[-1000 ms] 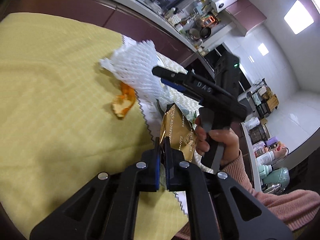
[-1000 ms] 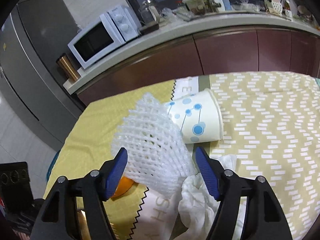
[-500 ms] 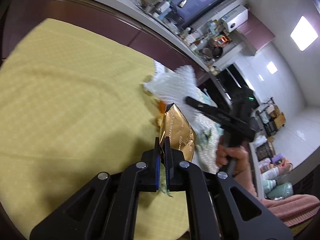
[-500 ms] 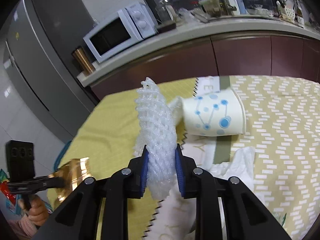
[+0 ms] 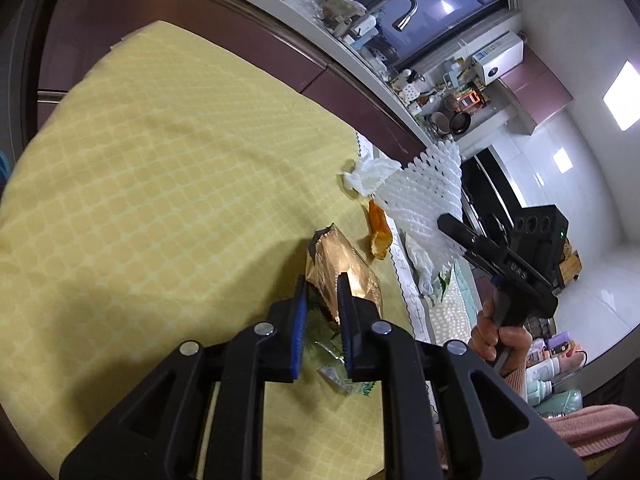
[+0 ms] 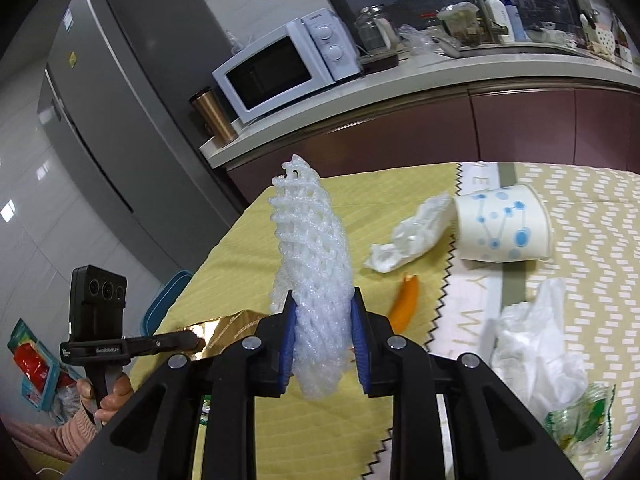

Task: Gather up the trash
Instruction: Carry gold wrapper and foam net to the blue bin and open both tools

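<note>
A gold foil wrapper point(image 5: 344, 268) lies tilted on the yellow tablecloth point(image 5: 160, 200) between the fingers of my left gripper point(image 5: 322, 280). Its jaws are opening and a gap shows beside the left pad. In the right wrist view the same wrapper point(image 6: 228, 328) sits at the tip of the left gripper point(image 6: 196, 340). My right gripper point(image 6: 324, 294) is shut on a white foam net point(image 6: 316, 264), which it holds upright above the table. From the left wrist view, that net point(image 5: 420, 200) fans out of the right gripper point(image 5: 444, 222).
On the cloth lie an orange peel point(image 6: 406, 304), a crumpled tissue point(image 6: 412, 236), a tipped paper cup with blue dots point(image 6: 504, 228), a white plastic bag point(image 6: 532, 340) and a green-printed wrapper point(image 6: 584, 412). A low container with red packaging point(image 6: 36, 360) stands on the floor at left.
My right gripper closed on the foam net and lifted it off the table. My left gripper carried the gold wrapper leftward over the cloth, and its jaws have parted.
</note>
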{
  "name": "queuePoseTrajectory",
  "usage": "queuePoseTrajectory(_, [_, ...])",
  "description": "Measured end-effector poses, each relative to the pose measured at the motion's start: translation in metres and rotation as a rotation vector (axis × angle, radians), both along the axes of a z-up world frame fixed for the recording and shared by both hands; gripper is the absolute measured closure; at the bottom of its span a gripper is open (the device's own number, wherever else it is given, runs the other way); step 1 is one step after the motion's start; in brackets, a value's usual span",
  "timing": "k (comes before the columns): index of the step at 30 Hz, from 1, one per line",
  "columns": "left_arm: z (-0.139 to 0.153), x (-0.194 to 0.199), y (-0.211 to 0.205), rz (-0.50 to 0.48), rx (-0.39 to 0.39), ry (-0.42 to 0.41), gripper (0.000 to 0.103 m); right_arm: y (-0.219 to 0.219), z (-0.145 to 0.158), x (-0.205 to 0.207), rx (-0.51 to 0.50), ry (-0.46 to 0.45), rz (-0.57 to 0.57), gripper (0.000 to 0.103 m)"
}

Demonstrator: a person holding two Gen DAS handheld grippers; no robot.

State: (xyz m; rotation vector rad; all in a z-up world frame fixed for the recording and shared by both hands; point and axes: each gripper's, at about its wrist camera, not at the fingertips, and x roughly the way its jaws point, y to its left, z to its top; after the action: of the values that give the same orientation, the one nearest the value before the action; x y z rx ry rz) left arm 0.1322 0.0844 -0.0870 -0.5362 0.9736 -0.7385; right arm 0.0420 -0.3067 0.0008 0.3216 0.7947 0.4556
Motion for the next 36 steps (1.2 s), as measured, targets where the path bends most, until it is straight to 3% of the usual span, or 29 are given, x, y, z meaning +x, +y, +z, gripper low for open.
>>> queuePoseTrajectory(2, [0.001, -0.003, 0.005, 0.008, -0.014, -0.005, 0.094, 0.008, 0.001, -0.001, -0.002, -0.005, 0.016, 0.079])
queuePoseTrajectory(3, [0.001, -0.004, 0.007, 0.017, -0.018, -0.006, 0.102, 0.011, 0.001, -0.001, -0.003, -0.007, 0.024, 0.079])
queuePoseTrajectory(7, [0.003, -0.008, 0.017, 0.048, -0.064, -0.005, 0.101, 0.028, 0.002, -0.002, -0.002, -0.017, 0.061, 0.079])
queuePoseTrajectory(12, [0.008, -0.014, 0.032, 0.101, -0.066, -0.025, 0.101, 0.048, 0.004, 0.001, 0.015, -0.019, 0.117, 0.079])
queuePoseTrajectory(23, [0.036, -0.057, 0.131, 0.379, 0.021, -0.128, 0.101, 0.139, 0.011, 0.026, 0.055, -0.008, 0.326, 0.079])
queuePoseTrajectory(36, [0.016, -0.085, 0.254, 0.696, 0.132, -0.073, 0.102, 0.266, -0.007, 0.050, -0.014, 0.054, 0.504, 0.079])
